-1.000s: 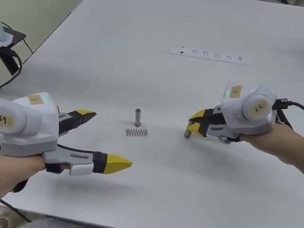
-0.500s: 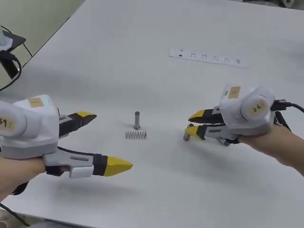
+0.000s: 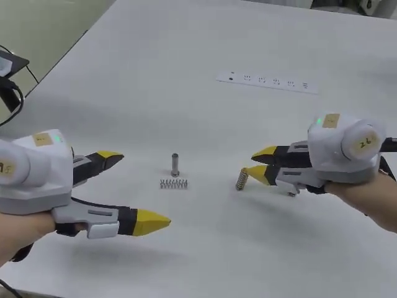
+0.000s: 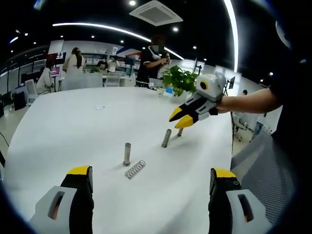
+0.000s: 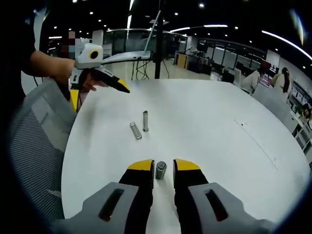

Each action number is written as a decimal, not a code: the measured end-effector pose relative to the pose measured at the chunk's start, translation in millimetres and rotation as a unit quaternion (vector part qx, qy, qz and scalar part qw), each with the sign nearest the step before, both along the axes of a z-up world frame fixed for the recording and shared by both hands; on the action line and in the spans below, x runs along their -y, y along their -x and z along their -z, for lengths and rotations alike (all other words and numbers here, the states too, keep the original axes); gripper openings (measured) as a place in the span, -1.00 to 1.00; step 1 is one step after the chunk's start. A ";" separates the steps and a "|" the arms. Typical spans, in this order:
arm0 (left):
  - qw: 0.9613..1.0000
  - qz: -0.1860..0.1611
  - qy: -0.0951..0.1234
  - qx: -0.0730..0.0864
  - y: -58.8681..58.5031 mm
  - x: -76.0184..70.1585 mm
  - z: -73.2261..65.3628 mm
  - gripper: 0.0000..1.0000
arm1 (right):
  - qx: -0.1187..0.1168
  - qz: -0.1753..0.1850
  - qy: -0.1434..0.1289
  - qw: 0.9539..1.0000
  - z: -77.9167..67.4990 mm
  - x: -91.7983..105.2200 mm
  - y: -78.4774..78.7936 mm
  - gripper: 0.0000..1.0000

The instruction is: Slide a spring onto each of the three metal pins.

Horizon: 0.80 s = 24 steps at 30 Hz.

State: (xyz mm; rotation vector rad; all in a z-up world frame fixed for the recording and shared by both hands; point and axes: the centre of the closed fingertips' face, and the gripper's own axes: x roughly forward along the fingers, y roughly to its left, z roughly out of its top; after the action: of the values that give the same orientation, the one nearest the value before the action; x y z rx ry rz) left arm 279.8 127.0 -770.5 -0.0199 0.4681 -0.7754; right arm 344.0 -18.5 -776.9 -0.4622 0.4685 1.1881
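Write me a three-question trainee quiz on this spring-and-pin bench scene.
1. True or false: the loose spring lies flat beside the bare upright pin.
2. Whose jaws gape wider? A) left hand-held gripper B) right hand-held gripper
3. Fill in: the other pin, at the right hand-held gripper's tips, already wears a ____.
Key: 1 true; 2 A; 3 spring.

On the worktop [image 3: 186, 56] a bare pin [image 3: 175, 164] stands upright. A loose spring [image 3: 173, 184] lies just in front of it, on the person's side. To the pin's right stands a spring-covered pin [image 3: 242, 179], at the tips of the right tool [image 3: 257, 163]. The left tool [image 3: 133, 188] is left of the pin, and a power strip [image 3: 267, 82] lies well behind it.
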 end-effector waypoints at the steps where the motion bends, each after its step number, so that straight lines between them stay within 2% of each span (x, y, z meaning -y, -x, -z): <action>1: 1.000 0.000 0.000 0.000 -0.1 0.3 -0.1 0.95 | -0.001 0.000 0.000 1.000 0.0 1.0 1.9 -0.73; 15: 1.000 0.006 -0.001 0.002 -1.6 2.7 -3.0 0.95 | -0.013 0.012 -0.031 0.999 -2.8 9.4 21.8 -0.71; 24: 1.000 0.007 0.000 0.001 -0.1 3.6 -4.4 0.94 | -0.026 0.012 -0.031 0.999 7.7 8.7 35.3 -0.72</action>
State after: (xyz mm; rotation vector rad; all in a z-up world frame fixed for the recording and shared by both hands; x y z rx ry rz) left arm 279.9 123.4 -766.1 -0.0158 0.4661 -0.7893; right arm 308.7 -27.2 -784.7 -0.3714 0.4801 1.1907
